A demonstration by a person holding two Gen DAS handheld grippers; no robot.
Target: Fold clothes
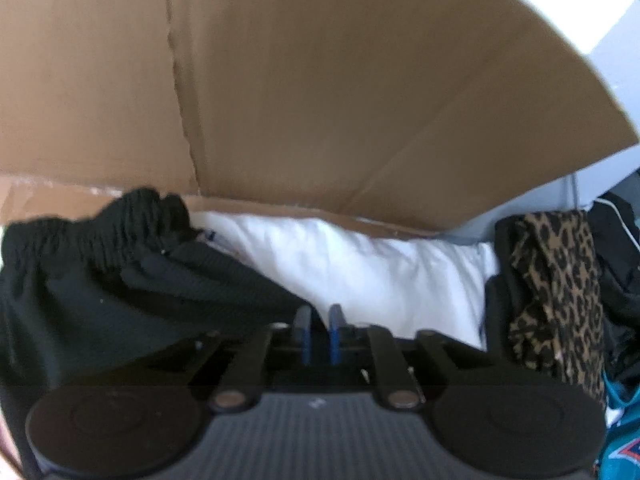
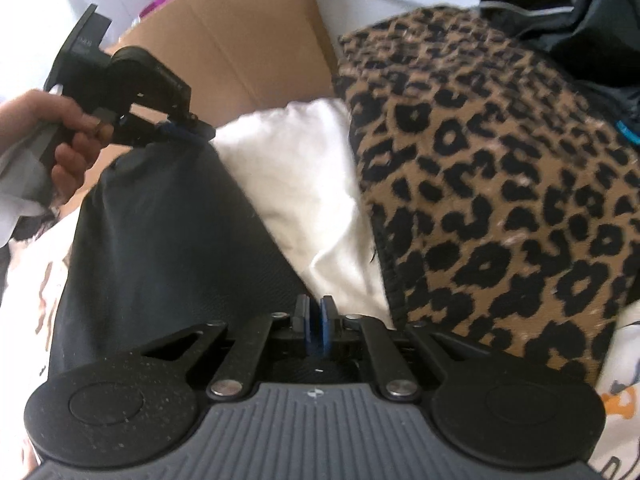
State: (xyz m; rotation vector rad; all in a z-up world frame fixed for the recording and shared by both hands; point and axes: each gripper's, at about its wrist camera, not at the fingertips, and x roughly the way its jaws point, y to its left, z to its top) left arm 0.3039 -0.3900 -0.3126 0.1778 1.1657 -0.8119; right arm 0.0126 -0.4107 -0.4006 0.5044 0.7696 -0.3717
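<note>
Plainly, the black garment [image 2: 160, 248] lies bunched on the left of the pile, its long axis running from the near left up toward the cardboard box [image 2: 240, 40] in the right wrist view; in the left wrist view its gathered elastic waistband [image 1: 100, 232] points up and to the left, resting against the box's lower edge. No brand or label can be read on it; the only lettering in sight is small pale print on the body of the left gripper [image 2: 200, 130], too blurred to read. That gripper, held by a hand [image 2: 68, 136] at the left edge of the right wrist view, sits at the far upper end of the black cloth; seen from its own camera, its blue pads [image 1: 306, 336] stand a little apart with nothing clearly pinched between them. The right gripper [image 2: 314, 328] hovers at the near edge of the black cloth, its blue pads almost together with only a narrow slit between, and no fabric visibly caught in them. Just beside the black garment lies a white cloth [image 2: 304, 184], and beyond that a leopard-print garment [image 2: 500, 184] heaped on the right. A teal item [image 1: 624, 452] with partial, unreadable markings shows at the lower right corner of the left wrist view.
</note>
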